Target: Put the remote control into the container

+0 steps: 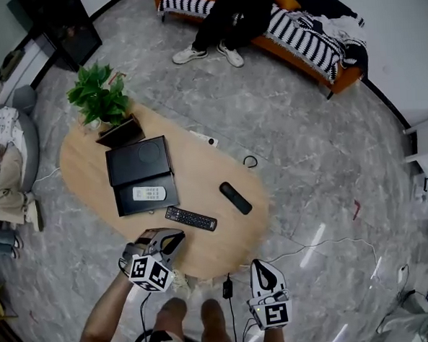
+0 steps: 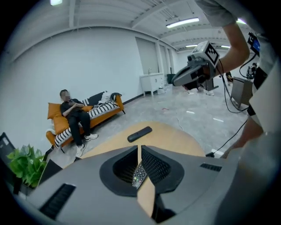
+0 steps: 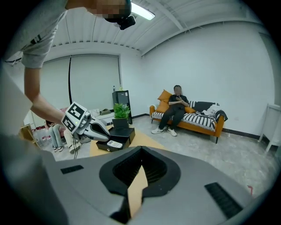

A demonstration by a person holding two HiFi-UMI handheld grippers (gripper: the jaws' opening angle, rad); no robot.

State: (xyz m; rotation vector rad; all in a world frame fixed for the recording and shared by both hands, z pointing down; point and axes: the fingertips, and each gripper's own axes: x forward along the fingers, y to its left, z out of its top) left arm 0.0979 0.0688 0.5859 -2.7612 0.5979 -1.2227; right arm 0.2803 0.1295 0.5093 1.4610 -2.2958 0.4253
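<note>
Black buttoned remote (image 1: 191, 219) lies on the table (image 1: 200, 173) just ahead of the clenched, empty left claw (image 1: 173, 240), roughly crosswise to it; the right claw (image 1: 262, 266), also clenched, is farther off.

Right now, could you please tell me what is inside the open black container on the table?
One white remote control lies flat in the container. The container floor under that remote is covered. Nothing else shows inside.
</note>
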